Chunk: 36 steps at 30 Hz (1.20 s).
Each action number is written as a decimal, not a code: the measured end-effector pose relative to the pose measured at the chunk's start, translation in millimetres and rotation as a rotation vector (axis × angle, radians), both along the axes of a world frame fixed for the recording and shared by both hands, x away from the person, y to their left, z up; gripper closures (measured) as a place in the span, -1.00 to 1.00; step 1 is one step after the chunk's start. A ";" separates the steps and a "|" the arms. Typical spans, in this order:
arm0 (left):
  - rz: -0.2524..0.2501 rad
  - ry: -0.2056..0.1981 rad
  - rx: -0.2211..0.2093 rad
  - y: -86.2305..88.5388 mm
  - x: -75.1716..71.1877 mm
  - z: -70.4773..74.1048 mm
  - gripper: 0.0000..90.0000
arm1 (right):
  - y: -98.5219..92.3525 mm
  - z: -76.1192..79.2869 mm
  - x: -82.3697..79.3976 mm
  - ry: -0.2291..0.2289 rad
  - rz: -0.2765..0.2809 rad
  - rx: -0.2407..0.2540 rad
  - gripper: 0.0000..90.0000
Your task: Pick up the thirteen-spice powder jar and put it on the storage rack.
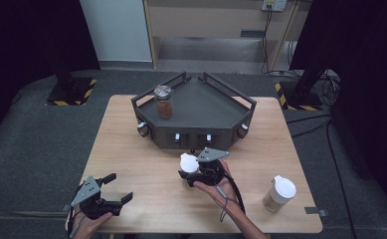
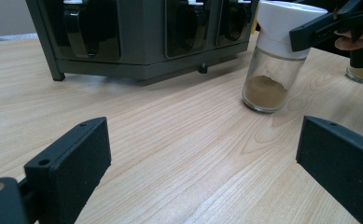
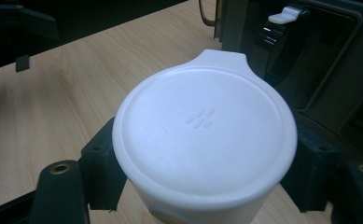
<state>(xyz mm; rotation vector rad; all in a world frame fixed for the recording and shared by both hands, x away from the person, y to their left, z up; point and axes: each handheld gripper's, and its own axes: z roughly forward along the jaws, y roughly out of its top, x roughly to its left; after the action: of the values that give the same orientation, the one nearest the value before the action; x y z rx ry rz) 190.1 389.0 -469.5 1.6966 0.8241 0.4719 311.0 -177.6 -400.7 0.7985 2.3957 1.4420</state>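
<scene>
Right gripper [image 1: 195, 172]: jaws clamped on white cap of spice jar [image 3: 205, 135], one jaw each side. Jar upright, base on or just off wooden table [image 1: 131, 149]; cannot tell which. Dark rack [image 1: 201, 107] directly ahead, near; likely destination. Left gripper [image 1: 112, 190]: jaws wide apart, empty, low over table, well apart from jar. Second white-capped jar [image 1: 279, 194] beside right forearm; brown jar [image 1: 163, 101] on rack top.
</scene>
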 end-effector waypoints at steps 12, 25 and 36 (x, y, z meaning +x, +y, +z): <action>-0.003 0.000 0.000 0.2 0.2 0.0 -0.96 | 4.0 7.1 -2.7 -0.023 0.006 -0.041 -0.33; -0.006 0.001 0.002 -0.1 0.6 0.1 -0.96 | -2.9 37.3 6.2 -0.002 0.023 -0.065 -0.33; -0.010 0.002 0.001 0.1 1.0 -0.1 -0.96 | -3.9 74.2 17.4 -0.001 0.070 -0.095 -0.32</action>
<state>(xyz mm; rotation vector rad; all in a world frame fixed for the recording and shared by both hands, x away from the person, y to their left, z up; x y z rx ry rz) 191.2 389.1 -469.5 1.7017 0.8170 0.4638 328.4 -181.5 -326.5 0.6973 2.4934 1.3418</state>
